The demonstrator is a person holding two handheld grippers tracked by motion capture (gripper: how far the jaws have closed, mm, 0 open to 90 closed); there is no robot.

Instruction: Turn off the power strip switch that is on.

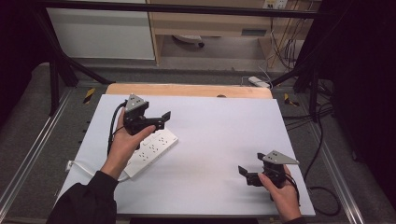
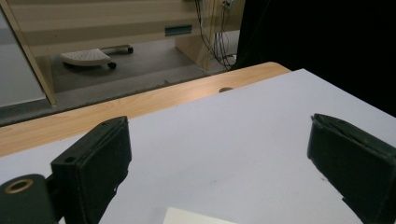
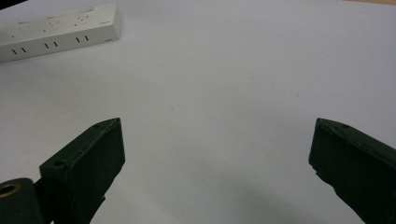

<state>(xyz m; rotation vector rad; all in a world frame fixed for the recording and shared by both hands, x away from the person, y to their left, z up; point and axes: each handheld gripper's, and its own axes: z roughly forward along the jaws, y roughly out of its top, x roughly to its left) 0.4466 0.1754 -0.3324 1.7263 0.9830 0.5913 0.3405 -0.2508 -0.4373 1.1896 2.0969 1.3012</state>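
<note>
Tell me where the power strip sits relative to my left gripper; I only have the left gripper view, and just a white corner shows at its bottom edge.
Observer: In the high view the white power strip lies on the white table sheet just below and beside the left gripper, under the person's left hand.
Operator: Report the right gripper.
Observer: The right gripper is near the sheet's front right part, apart from the strip, jaws open.
Operator: Confirm the strip's socket side.
Observer: The right gripper view shows its slots facing up.
Operator: Trace its cord.
Observer: A white cord leaves the strip's near end toward the sheet's left edge.
</note>
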